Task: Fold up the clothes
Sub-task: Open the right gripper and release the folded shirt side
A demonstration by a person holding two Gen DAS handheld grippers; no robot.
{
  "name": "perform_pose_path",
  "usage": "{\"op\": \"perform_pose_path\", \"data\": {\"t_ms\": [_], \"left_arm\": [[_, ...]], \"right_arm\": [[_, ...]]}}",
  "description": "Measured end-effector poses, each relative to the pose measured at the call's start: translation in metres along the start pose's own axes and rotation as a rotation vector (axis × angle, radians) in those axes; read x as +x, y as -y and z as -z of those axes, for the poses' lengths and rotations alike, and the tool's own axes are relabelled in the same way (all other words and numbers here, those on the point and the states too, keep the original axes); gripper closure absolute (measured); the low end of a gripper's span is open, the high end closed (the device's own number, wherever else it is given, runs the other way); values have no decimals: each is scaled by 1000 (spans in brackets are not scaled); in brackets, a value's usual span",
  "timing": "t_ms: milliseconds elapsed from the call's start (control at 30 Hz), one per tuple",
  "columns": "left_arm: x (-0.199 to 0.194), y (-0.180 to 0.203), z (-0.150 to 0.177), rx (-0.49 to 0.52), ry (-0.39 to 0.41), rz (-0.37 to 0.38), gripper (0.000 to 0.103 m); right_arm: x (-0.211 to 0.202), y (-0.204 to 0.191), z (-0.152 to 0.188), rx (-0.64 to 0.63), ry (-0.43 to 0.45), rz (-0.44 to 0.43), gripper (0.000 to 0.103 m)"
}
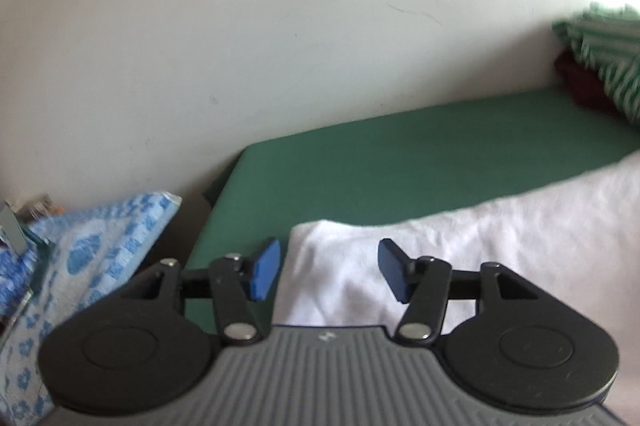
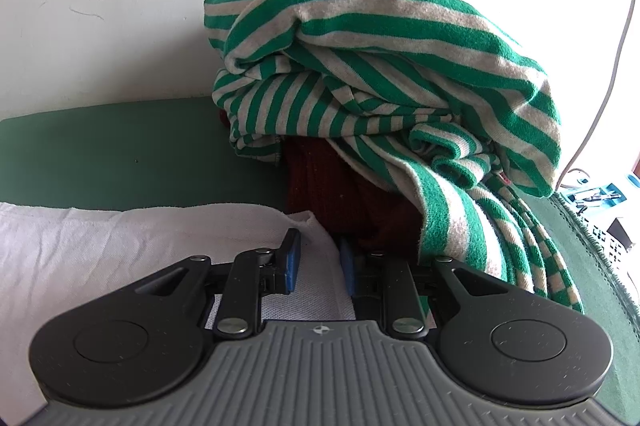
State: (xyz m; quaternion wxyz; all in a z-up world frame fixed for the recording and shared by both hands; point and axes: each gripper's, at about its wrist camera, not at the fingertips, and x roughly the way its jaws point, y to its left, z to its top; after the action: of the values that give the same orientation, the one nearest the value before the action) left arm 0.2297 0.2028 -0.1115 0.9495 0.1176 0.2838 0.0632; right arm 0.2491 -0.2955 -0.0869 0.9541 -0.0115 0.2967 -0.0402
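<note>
**White garment flat on green tabletop, right tongs on its corner**

Left tongs (image 1: 329, 272) apart, nothing between the blue pads (image 1: 265, 276); hovering over the left end of the white garment (image 1: 500, 238), left pad over bare green, right pad over white cloth; no contact visible.

Right tongs (image 2: 318, 264) narrow, the garment's right-hand corner (image 2: 310, 226) running up between the pads; looks clamped on the cloth, though pad contact is partly hidden by fabric, so not certain.

White garment spread flat along the near side of the green tabletop (image 1: 400, 166), far edge running roughly straight across both views; some soft wrinkles near the left end.

Green-and-cream striped garment (image 2: 380, 66) heaped in a crumpled pile at the right rear of the tabletop, against the pale wall (image 1: 280, 26); one striped flap draped down toward the right tongs, just beside the right pad.

Dark red garment (image 2: 332, 194) under the striped heap, touching or nearly touching the white corner.

Blue-and-white patterned towel (image 1: 92, 254) off the left end of the tabletop, left wrist view only.

White cable (image 2: 616, 38) hanging down the wall at far right; blue items beyond the tabletop edge there, too small to identify.
</note>
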Motion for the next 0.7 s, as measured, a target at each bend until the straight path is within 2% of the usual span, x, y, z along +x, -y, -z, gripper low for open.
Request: {"op": "perform_pose_path", "data": {"t_ms": [67,100,233,367,467,600,633,700], "left_arm": [[8,2,4,-13,-24,-14,42],[10,-1,3,-39,-30,-28,34],[25,-15,5,-137,-104,-49,11],[21,-11,6,-121,-98,-61,12],[18,3,7,-39,-72,-89,12],[12,18,10,70,-38,-95,12],[6,19,7,85,-35,-95,12],[5,12,9,106,-36,-87,13]], "right_arm": [[2,4,2,0,0,1,81],[3,7,2,1,0,0,81],[8,21,7,39,-3,-27,81],[-2,14,8,51,-60,-26,83],[-54,6,22,149,-48,-157,82],[-116,-6,76,116,-178,-296,82],[-131,-14,91,97,-184,-299,84],[-155,-23,117,51,-155,-228,84]]}}
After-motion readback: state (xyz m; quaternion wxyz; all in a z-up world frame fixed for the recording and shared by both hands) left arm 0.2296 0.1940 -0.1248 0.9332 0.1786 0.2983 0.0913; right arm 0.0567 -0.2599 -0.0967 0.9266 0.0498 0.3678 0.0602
